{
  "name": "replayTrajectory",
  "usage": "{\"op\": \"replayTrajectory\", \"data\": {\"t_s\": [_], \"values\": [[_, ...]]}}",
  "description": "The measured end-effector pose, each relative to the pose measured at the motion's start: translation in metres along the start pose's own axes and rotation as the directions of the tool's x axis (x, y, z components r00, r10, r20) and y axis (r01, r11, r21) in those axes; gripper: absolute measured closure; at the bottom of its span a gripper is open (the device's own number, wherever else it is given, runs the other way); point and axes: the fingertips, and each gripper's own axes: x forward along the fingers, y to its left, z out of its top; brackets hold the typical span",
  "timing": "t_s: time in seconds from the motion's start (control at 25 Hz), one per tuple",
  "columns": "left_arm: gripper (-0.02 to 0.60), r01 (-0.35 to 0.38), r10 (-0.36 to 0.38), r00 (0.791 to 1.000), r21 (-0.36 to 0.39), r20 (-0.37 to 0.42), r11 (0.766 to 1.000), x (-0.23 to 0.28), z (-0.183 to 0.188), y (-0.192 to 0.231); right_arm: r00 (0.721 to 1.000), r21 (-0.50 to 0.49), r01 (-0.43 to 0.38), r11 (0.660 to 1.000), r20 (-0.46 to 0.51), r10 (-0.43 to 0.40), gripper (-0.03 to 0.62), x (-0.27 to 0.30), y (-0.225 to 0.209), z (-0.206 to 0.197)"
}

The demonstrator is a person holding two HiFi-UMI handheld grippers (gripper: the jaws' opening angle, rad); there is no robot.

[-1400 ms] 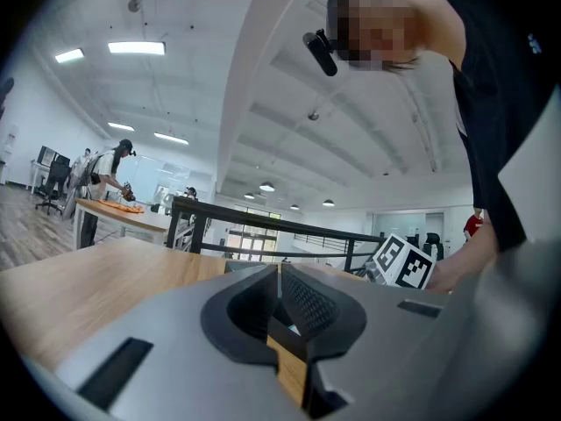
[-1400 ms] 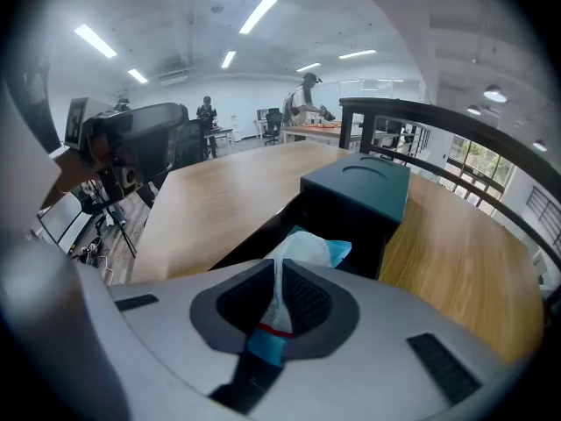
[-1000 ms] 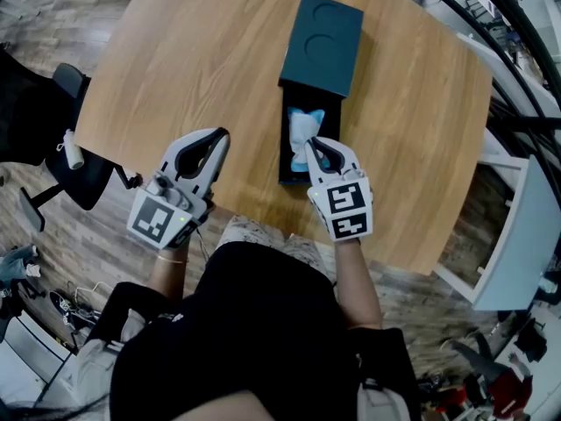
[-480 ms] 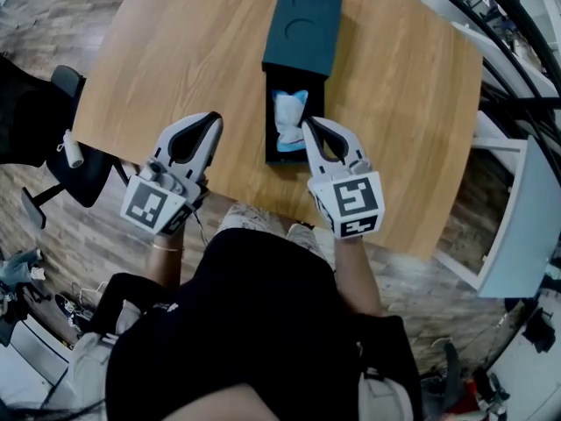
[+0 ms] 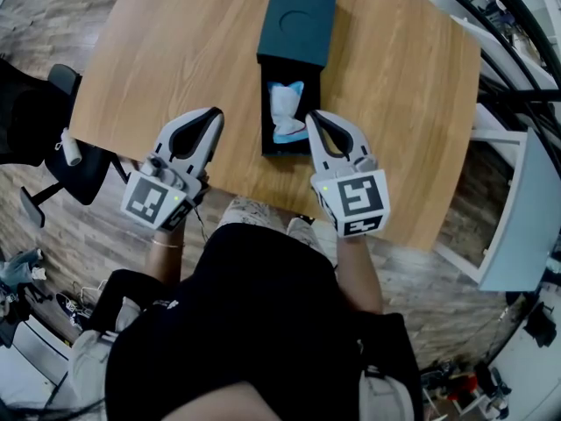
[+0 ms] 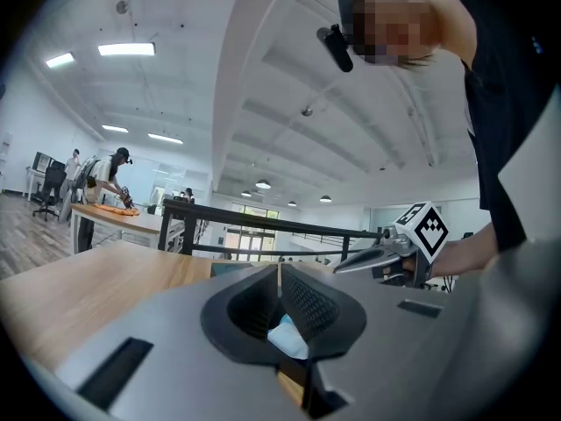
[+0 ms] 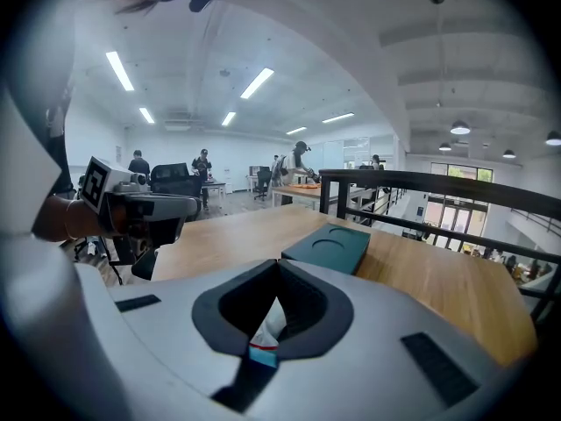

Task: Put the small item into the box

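A dark teal box (image 5: pixel 298 20) lies on the wooden table (image 5: pixel 158 51), its inner tray (image 5: pixel 264 117) slid out toward me. A small white and blue item (image 5: pixel 286 112) lies in that tray. My right gripper (image 5: pixel 309 115) is shut and holds nothing; its tips sit at the tray's right front corner, beside the item. My left gripper (image 5: pixel 216 112) is shut and holds nothing, about a hand's width left of the tray. The left gripper view shows its tips (image 6: pixel 279 267) meeting, with the item (image 6: pixel 287 338) seen below them. The right gripper view shows the box (image 7: pixel 329 248) beyond its shut tips (image 7: pixel 279 266).
The table's front edge runs just under both grippers, against my body. A black office chair (image 5: pixel 48 139) stands off the table's left side. A white cabinet (image 5: pixel 526 226) and a black railing (image 5: pixel 517 51) lie to the right.
My right gripper has drawn back from over the item to the tray's front right corner. The item stays in the tray. My left gripper has hardly moved.
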Motion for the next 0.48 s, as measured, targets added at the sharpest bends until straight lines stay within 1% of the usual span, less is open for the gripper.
{"op": "replayTrajectory", "data": {"t_s": [0.16,0.28,0.48], "values": [[0.56,-0.009,0.009,1.0,-0.007,-0.006,1.0,-0.0026,0.0003,0.003,1.0,-0.006,-0.001,1.0,0.002,0.001,0.574,0.0022,0.0017,0.002],[0.56,-0.016,0.015,1.0,-0.048,-0.011,0.999,-0.002,0.0021,0.0033,1.0,-0.003,-0.006,1.0,-0.011,0.005,0.574,0.003,0.0033,0.0017],[0.56,0.01,-0.009,1.0,-0.019,0.027,1.0,-0.0019,0.0029,0.0048,1.0,-0.002,-0.005,1.0,-0.016,0.005,0.574,0.0064,0.0043,0.0001]]}}
